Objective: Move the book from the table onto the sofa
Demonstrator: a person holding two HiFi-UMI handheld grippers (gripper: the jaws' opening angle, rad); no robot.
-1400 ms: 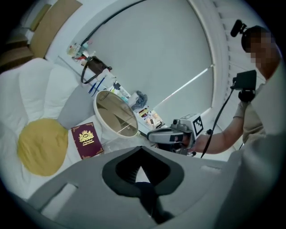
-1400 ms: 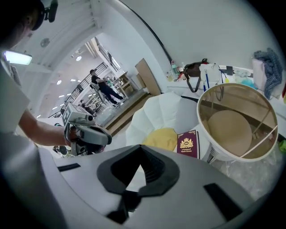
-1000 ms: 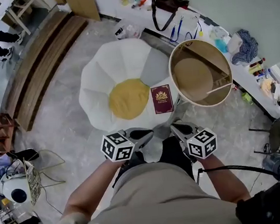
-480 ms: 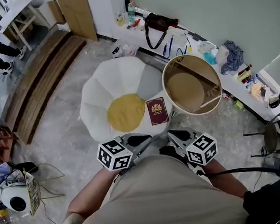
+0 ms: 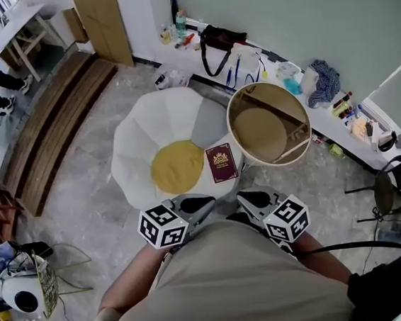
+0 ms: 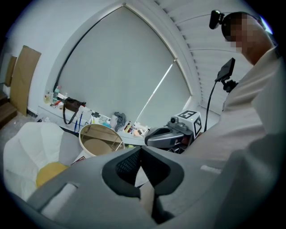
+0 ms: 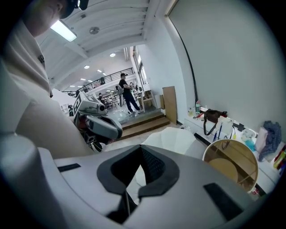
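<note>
1. While you hold both grippers close to your body at the bottom centre of the head view, the left gripper (image 5: 198,205) and the right gripper (image 5: 247,200) each have their jaws together, gripping nothing.
2. The dark red book (image 5: 221,163) lies flat on the white petal-shaped sofa (image 5: 141,137), near the frame's centre, just beside the sofa's yellow cushion (image 5: 178,167).
3. The round table (image 5: 261,125) stands just right of the book, against the sofa.

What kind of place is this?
Probably a big open studio or workspace with a lounge corner: a white flower-shaped sofa, a round wooden table beside it, and a wall ledge cluttered with bottles and a bag.
</note>
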